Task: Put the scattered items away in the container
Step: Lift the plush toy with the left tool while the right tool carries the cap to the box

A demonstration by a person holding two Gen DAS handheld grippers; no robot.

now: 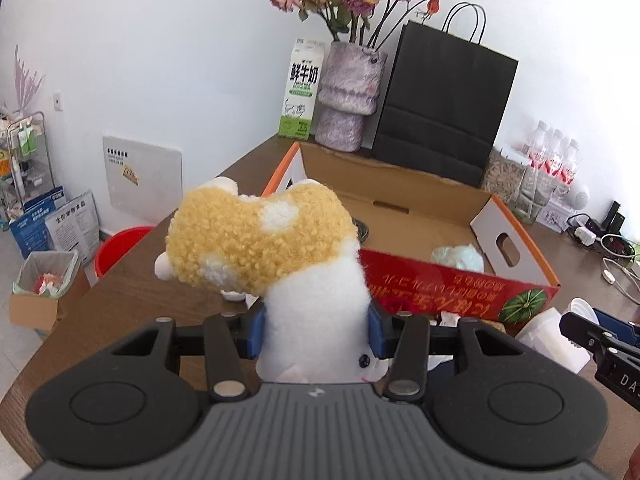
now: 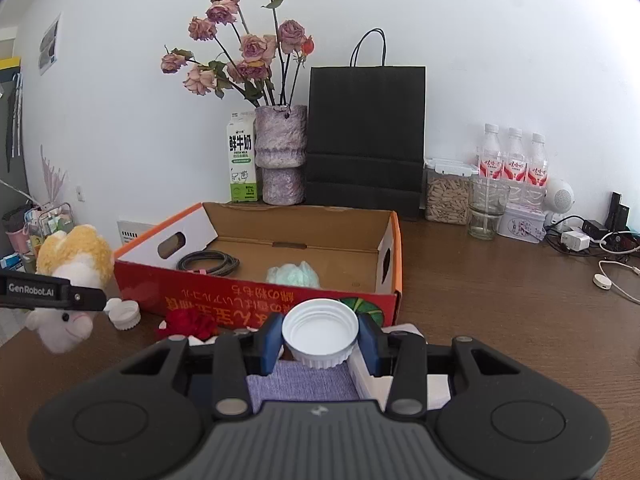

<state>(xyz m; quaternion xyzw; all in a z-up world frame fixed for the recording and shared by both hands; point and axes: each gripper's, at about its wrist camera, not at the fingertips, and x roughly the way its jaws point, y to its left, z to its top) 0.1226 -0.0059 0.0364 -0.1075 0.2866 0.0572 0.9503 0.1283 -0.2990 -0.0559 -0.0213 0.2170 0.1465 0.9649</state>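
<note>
1. Left wrist view: left gripper [image 1: 316,332] clamped on the white body of a plush toy [image 1: 264,240], curly yellow back up, long axis along the fingers. Held in the air just short of the cardboard box [image 1: 400,196], whose red near wall lies straight ahead.
2. Right wrist view: right gripper [image 2: 320,342] clenched on a white ribbed lid [image 2: 320,330], hollow side up, close before the box's red wall. Nearer the box than the plush toy, judging by the frames. Inside the box: a coiled cable [image 2: 208,262] and a pale green bundle [image 2: 294,274].
</note>
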